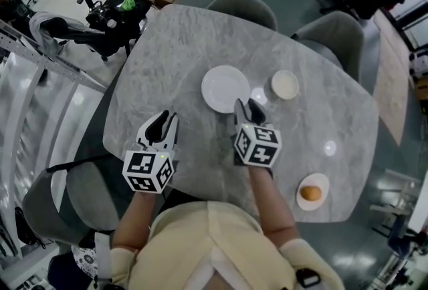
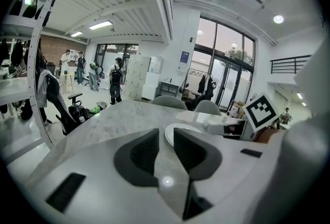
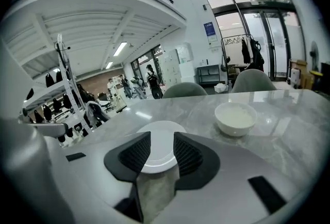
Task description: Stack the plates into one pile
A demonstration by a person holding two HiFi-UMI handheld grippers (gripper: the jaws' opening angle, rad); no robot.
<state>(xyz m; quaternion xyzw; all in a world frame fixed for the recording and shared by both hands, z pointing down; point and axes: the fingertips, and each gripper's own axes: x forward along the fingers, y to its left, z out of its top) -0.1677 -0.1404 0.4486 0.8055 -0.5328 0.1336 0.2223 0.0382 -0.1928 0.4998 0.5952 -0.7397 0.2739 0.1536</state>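
The white plate [image 1: 225, 88] lies flat near the middle of the table [image 1: 167, 48], probably as the base of the pile. The right gripper [image 1: 248, 107] is at its near rim, jaws wide apart and gripping nothing. The left gripper [image 1: 163, 123] waits half open and empty.

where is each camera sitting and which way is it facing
Head view: on the person's head, looking steeply down at the table; shows forearms, left gripper, right gripper.
Left gripper view: on the left gripper, looking across the table past the plate; shows its open jaws, the right gripper's cube.
Right gripper view: on the right gripper, facing plate and bowl; shows its open jaws.
Shared: the plate is in all three.
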